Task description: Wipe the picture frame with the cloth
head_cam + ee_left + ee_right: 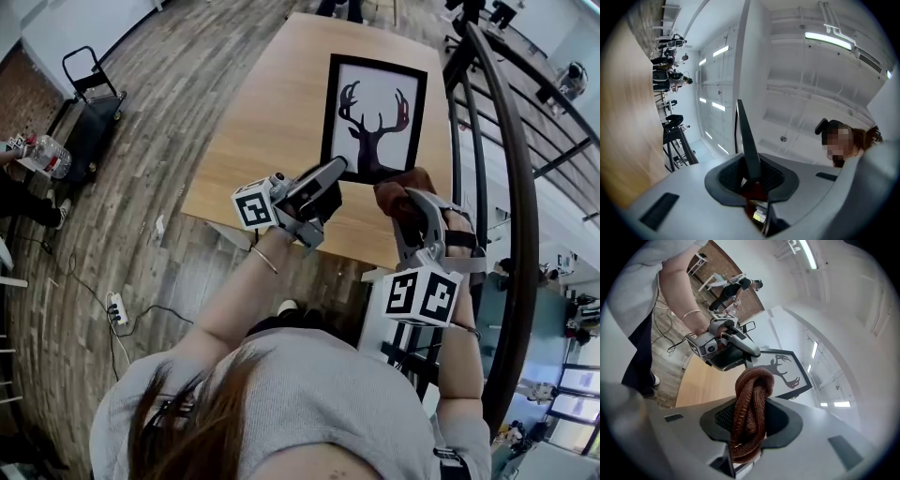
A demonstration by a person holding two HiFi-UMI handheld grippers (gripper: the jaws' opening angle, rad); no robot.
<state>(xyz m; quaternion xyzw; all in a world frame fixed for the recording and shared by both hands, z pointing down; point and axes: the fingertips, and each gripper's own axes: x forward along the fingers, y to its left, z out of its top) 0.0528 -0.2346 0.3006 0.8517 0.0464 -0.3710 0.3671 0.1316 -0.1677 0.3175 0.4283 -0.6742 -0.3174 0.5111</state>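
A black picture frame with a dark deer silhouette is held up at a tilt over the wooden table. My left gripper is shut on its lower left edge. In the left gripper view the frame shows edge-on as a thin black blade rising from between the jaws of the left gripper. My right gripper is shut on a bunched brown knitted cloth, just beside the frame's bottom right corner. The right gripper view has the cloth standing out of the jaws, with the frame and the left gripper beyond it.
A dark metal railing runs along the right side of the table. A black cart stands on the wooden floor at the left, near a seated person. A power strip with cables lies on the floor at the lower left.
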